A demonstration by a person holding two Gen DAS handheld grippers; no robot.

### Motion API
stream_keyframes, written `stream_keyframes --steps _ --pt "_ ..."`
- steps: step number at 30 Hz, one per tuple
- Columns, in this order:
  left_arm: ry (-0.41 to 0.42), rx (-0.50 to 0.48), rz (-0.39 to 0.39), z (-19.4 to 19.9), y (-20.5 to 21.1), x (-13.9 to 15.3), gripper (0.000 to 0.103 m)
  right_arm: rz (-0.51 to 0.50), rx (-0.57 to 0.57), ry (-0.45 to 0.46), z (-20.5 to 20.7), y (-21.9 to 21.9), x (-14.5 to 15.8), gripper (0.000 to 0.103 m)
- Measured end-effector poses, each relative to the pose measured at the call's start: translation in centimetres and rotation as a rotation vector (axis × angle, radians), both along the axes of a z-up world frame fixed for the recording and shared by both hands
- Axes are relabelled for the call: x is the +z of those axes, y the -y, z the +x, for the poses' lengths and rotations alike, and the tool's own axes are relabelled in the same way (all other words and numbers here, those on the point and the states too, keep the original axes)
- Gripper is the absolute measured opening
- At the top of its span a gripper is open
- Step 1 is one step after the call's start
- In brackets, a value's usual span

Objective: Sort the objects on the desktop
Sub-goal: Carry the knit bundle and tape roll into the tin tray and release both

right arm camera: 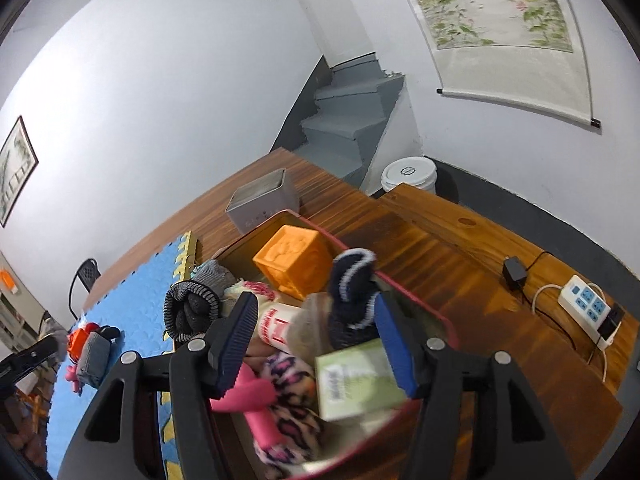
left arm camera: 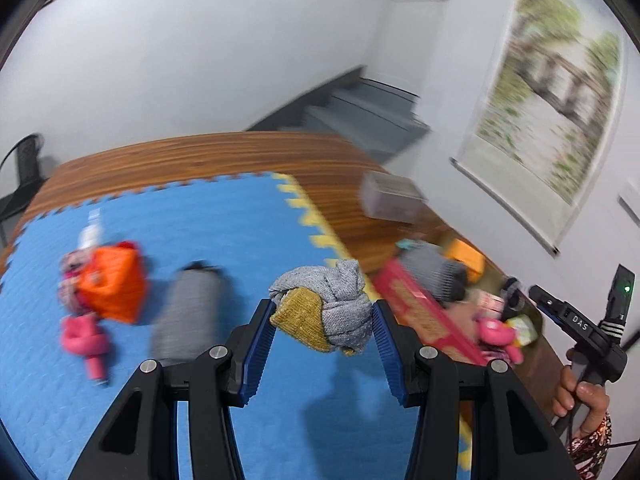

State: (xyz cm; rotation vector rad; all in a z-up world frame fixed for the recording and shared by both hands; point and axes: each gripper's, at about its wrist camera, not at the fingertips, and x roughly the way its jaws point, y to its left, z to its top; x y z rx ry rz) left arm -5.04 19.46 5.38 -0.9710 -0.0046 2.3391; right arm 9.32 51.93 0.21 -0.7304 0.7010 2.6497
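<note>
Knit fills our left gripper (left arm camera: 324, 320): a knotted grey-and-mustard sock bundle (left arm camera: 324, 308) clamped above the blue foam mat (left arm camera: 200, 216). Our right gripper (right arm camera: 316, 316) gapes empty above the red bin (right arm camera: 416, 300).

I see white walls (right arm camera: 160, 80) all round. Grey stairs (right arm camera: 352, 120) climb at twelve o'clock beyond my wooden bench (right arm camera: 460, 264). A scroll painting (right arm camera: 500, 20) hangs at two o'clock, a framed picture (right arm camera: 16, 172) at nine, a black chair (left arm camera: 24, 168) beside the bench's far corner.
</note>
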Motion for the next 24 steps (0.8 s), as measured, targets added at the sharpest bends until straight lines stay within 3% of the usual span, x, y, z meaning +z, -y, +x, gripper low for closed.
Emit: stream_keyframes --steps 12,16,17,18,19,20,24 --pt "-0.016 -0.241 -0.016 2.3 -13.9 0.6 0.051 -0.012 -0.040 -0.014 3.6 -2.6 -0.7 0.065" --pt "-0.025 -0.244 -0.025 2.2 -14.5 0.5 0.052 -0.024 -0.053 -0.008 4.2 -3.3 -1.2 0.065" --pt "-0.027 -0.243 -0.027 2.1 -14.6 0.5 0.053 -0.027 -0.054 -0.007 4.3 -3.3 -1.3 0.065" --pt "-0.029 -0.242 -0.029 2.1 -14.6 0.4 0.062 -0.028 -0.054 -0.006 4.3 -3.3 -1.4 0.065" --pt "-0.032 -0.242 -0.031 2.0 -14.7 0.4 0.077 -0.027 -0.054 -0.005 4.4 -3.3 -1.4 0.065" --pt "-0.034 -0.241 -0.034 2.0 -14.7 0.4 0.082 -0.026 -0.053 -0.003 4.4 -3.3 -1.5 0.065" --pt "-0.044 -0.238 -0.043 1.8 -14.9 0.3 0.082 -0.030 -0.042 -0.005 4.2 -2.9 -1.7 0.066"
